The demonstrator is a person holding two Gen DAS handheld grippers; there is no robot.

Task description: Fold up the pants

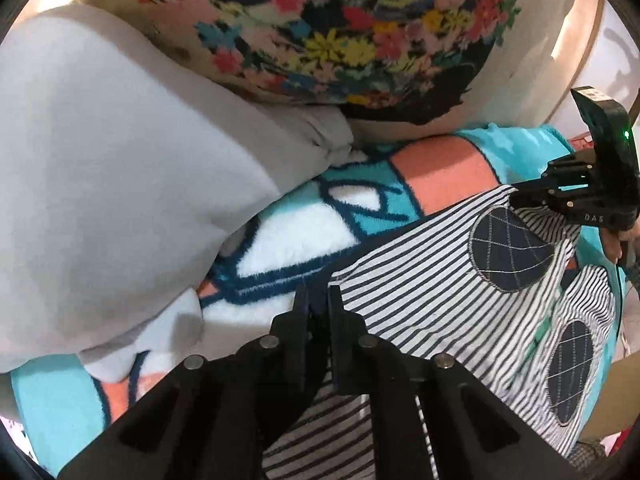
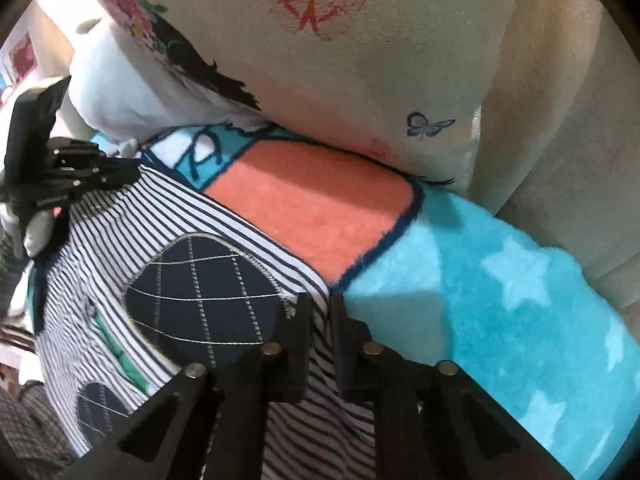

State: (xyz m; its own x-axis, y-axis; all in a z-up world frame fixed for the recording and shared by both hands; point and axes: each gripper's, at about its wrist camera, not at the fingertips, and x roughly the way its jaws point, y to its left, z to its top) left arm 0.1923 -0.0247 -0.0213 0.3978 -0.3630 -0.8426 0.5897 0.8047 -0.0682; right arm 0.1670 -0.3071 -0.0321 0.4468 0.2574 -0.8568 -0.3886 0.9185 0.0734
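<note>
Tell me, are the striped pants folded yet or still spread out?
Mostly spread: striped pants lie open on the blanket, both knee patches showing, corners pinched.

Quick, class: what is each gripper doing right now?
Left gripper: closed on the striped pants, at their edge.
Right gripper: closed on the same pants, at another edge.

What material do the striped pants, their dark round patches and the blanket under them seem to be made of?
Striped pants: thin, matte knit, probably cotton jersey; it drapes and wrinkles softly.
Dark patches: denser navy fabric, quilted with pale crossed stitching and a stitched edge.
Blanket: fluffy fleece or plush, likely synthetic; fuzzy pile shows along the colour borders.
</note>
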